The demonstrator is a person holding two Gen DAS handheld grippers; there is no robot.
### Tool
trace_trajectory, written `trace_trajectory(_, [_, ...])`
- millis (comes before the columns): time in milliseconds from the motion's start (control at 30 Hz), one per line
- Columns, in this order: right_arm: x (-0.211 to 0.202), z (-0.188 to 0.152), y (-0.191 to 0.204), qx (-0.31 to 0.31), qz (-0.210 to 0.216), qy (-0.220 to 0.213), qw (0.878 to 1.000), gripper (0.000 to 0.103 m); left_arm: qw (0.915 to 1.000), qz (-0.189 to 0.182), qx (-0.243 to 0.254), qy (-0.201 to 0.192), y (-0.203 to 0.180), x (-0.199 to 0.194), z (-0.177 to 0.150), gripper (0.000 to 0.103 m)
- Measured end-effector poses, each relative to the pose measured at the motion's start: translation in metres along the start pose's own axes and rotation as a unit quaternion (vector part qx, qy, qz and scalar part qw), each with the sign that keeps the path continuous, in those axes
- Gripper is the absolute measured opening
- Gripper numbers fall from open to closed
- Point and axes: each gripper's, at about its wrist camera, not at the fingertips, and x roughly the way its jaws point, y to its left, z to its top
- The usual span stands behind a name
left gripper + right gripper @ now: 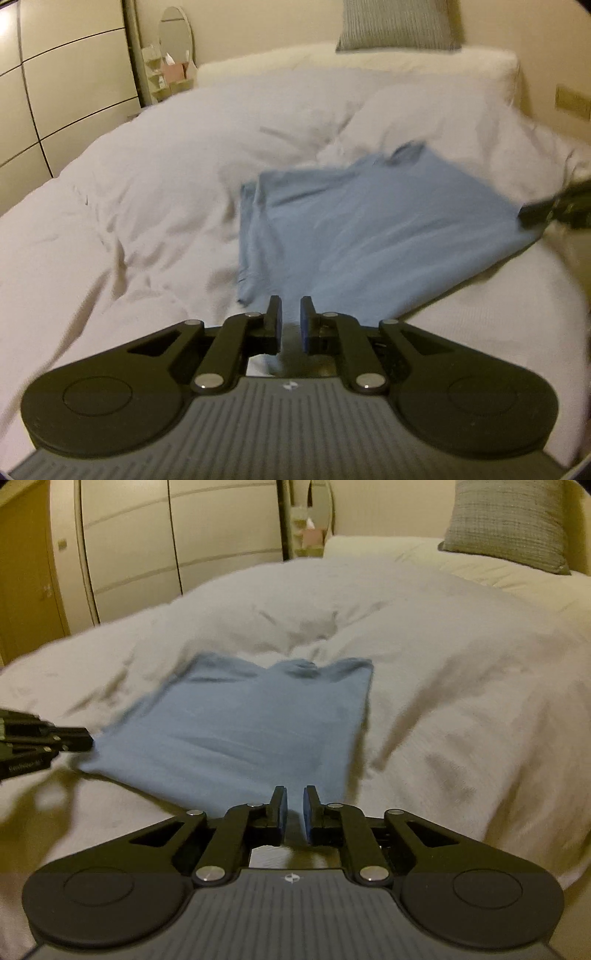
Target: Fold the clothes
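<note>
Nearest, left gripper (pixel 291 321): pinching the blue shirt's (pixel 369 236) hem corner, a narrow gap showing.
Right gripper (pixel 294 810): likewise clamping the other hem corner, likely for lifting it evenly.
Shirt: flat on the bed (pixel 461 672), sleeves tucked in.
Farthest: grey pillow (pixel 509 520).

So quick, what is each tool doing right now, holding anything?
Left tool: pinching the near hem of the blue shirt, a narrow gap between its pads.
Right tool: the same, pinching the hem at the other corner.
</note>
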Motion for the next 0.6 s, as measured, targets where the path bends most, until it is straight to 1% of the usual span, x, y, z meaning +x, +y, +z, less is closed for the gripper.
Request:
trace_trajectory(67, [0.002, -0.007, 0.009, 0.002, 0.003, 0.013, 1.0, 0.021, 0.9999, -0.008, -0.004, 0.007, -0.008, -0.002, -0.004, 0.011])
trace_trajectory(133, [0.006, -0.012, 0.017, -0.005, -0.001, 0.03, 1.0, 0.022, 0.9996, -0.013, -0.005, 0.024, -0.014, 0.003, -0.011, 0.011])
trace_trajectory(267, [-0.012, -0.014, 0.02, 0.019, -0.015, 0.019, 1.0, 0.024, 0.9991, -0.009, -0.031, 0.028, -0.016, -0.007, -0.021, 0.011])
trace_trajectory(300, [-0.017, -0.014, 0.02, 0.027, -0.02, 0.014, 0.999, 0.028, 0.9989, -0.007, -0.038, 0.026, -0.016, -0.012, -0.021, 0.012])
trace_trajectory(333, [-0.021, -0.014, 0.021, 0.035, -0.025, 0.011, 0.999, 0.034, 0.9987, -0.005, -0.044, 0.024, -0.017, -0.017, -0.02, 0.016])
trace_trajectory(400, [-0.029, -0.017, 0.024, 0.05, -0.033, 0.009, 0.998, 0.04, 0.9984, -0.003, -0.053, 0.022, -0.021, -0.026, -0.021, 0.024])
trace_trajectory(467, [-0.033, -0.021, 0.029, 0.057, -0.035, 0.01, 0.998, 0.045, 0.9978, -0.003, -0.063, 0.02, -0.026, -0.034, -0.022, 0.035])
trace_trajectory(500, [-0.035, -0.024, 0.032, 0.059, -0.036, 0.01, 0.998, 0.05, 0.9972, -0.006, -0.071, 0.02, -0.028, -0.037, -0.024, 0.038])
trace_trajectory(533, [-0.038, -0.027, 0.035, 0.06, -0.037, 0.01, 0.997, 0.055, 0.9967, -0.007, -0.078, 0.021, -0.03, -0.039, -0.026, 0.048])
trace_trajectory(567, [-0.04, -0.029, 0.038, 0.061, -0.038, 0.01, 0.997, 0.057, 0.9963, -0.006, -0.083, 0.023, -0.032, -0.041, -0.028, 0.062])
trace_trajectory(600, [-0.042, -0.032, 0.041, 0.062, -0.039, 0.011, 0.997, 0.062, 0.996, -0.004, -0.086, 0.024, -0.034, -0.041, -0.029, 0.068])
